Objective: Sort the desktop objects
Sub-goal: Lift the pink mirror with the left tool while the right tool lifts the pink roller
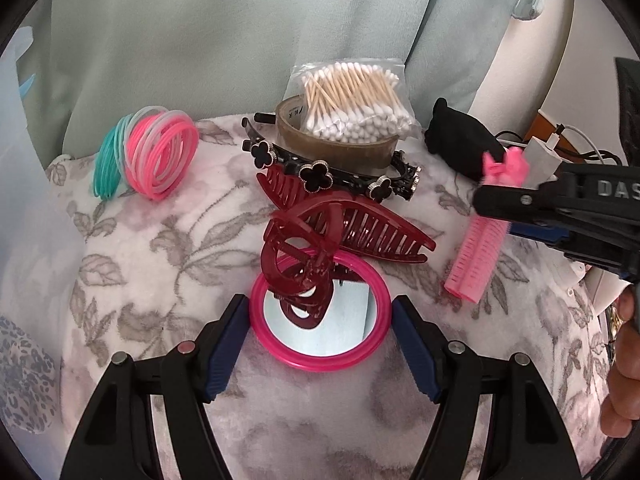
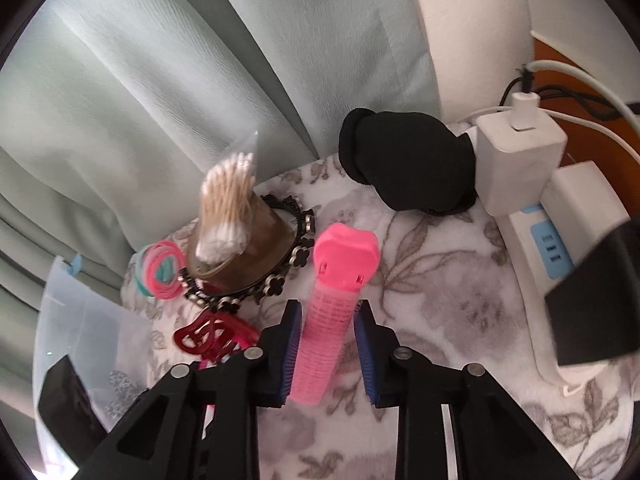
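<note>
A round pink mirror [image 1: 320, 362] lies on the flowered cloth, and a dark red claw clip [image 1: 348, 220] rests partly on its glass. My left gripper [image 1: 320, 302] straddles the mirror, with both blue pads against its rim. A pink hair roller [image 2: 324, 340] with a pink clip end lies lengthwise between the pads of my right gripper [image 2: 326, 308], which press on its sides. In the left wrist view the roller [image 1: 476, 256] lies at the right under one of the right gripper's fingers [image 1: 520, 200].
Behind the clip are a black clover headband [image 1: 316, 174], a tape roll [image 1: 340, 148] topped by a cotton swab bag [image 1: 356, 100], and pink and teal hair ties [image 1: 148, 152]. A black pouch [image 2: 408, 160] and a power strip [image 2: 532, 240] sit right, a clear box [image 2: 80, 320] left.
</note>
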Demonstrator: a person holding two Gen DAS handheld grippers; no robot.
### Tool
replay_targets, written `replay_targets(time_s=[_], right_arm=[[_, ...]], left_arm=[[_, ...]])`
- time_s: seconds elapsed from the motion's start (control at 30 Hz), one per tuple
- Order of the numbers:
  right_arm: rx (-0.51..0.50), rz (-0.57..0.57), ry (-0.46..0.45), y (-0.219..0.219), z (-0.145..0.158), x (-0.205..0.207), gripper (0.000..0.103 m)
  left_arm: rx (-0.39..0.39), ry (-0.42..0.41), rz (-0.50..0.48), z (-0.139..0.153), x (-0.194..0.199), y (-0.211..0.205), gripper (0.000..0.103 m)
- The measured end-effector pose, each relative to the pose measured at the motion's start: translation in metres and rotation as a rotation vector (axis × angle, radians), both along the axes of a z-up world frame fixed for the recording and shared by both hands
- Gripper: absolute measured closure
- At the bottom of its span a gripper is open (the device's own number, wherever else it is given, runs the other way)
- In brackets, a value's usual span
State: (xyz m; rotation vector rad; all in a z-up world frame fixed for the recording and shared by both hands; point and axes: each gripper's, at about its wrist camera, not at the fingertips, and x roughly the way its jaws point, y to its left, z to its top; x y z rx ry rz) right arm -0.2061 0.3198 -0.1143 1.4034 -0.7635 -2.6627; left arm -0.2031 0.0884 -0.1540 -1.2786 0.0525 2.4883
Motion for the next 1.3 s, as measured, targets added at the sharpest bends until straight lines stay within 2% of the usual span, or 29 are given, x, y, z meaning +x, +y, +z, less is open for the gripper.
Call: replay_targets(time_s=[0.13,0.37,0.47,0.5,0.57,0.7,1.0,1.3], right_arm=[[-0.036,0.007,0.021,0.005,0.011,0.018,0.075],[-0.028,0.051,0.03,0.004,0.021,0.046,0.075],[-0.025,0.067,0.015,0.006,0.024,0.063,0.075],[-0.024,0.066,0.012,0.007,0.024,0.068,0.075],[-0.024,0.061,0.009,0.009,0.024,0.077,0.075],[-0.056,0.037,0.015,0.013,0.024,0.092,0.075],[-0.081,0.032,0.077,0.005,0.049,0.125,0.075],[-0.057,0.044,0.178,-0.013,0.093,0.162,0.075]], left_arm=[[0.011,-0.009,0.001,0.003,0.003,-0.005,0.03],[0.027,-0.023,0.003,0.009,0.025,-0.002,0.03],[0.032,-0.014,0.003,0.024,0.045,-0.024,0.03],[0.033,-0.01,0.003,0.026,0.048,-0.023,0.03],[0.036,-0.001,0.005,0.017,0.035,0.02,0.03],[0.048,0.012,0.001,0.028,0.042,0.017,0.03],[0.077,0.108,0.003,0.07,0.078,0.003,0.03],[0.139,0.233,0.03,0.119,0.117,-0.026,0.03]])
